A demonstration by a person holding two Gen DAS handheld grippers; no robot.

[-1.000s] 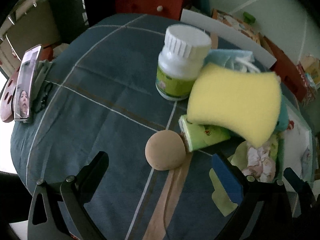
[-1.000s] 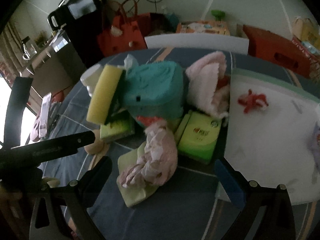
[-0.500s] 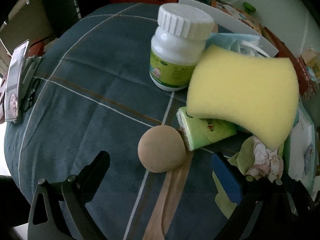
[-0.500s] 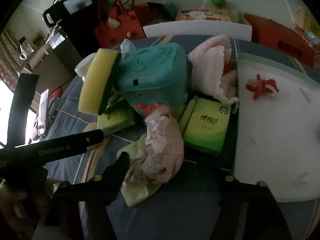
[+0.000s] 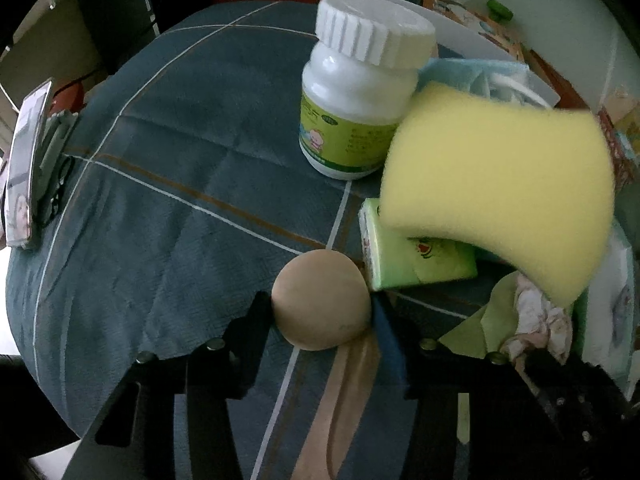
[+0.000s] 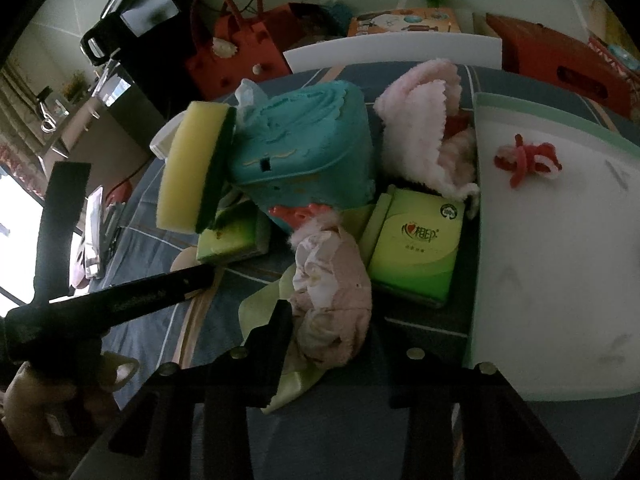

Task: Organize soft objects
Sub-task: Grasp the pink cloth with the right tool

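A tan ball (image 5: pixel 320 296) lies on the blue checked cloth (image 5: pixel 160 200). My left gripper (image 5: pixel 322 316) has it between its fingers; the jaws are closing and both pads touch its sides. A crumpled pink cloth (image 6: pixel 332 280) rests on a pale green sheet (image 6: pixel 260 304). My right gripper (image 6: pixel 330 332) straddles it, jaws closing, fingers pressing into it. A yellow sponge (image 5: pixel 496 188) leans on a green tissue pack (image 5: pixel 412 260); in the right wrist view the sponge (image 6: pixel 192 172) leans against a teal fabric box (image 6: pixel 304 148).
A white pill bottle (image 5: pixel 360 92) stands behind the ball. A fluffy pink towel (image 6: pixel 416 120), a second green tissue pack (image 6: pixel 416 248) and a white tray (image 6: pixel 560 240) holding a red hair tie (image 6: pixel 524 160) sit to the right. A phone (image 5: pixel 28 168) lies at the table's left edge.
Both grippers went from wide open to closed in. The left one sank toward the tan ball and closed around it. The right one closed around the pink cloth.
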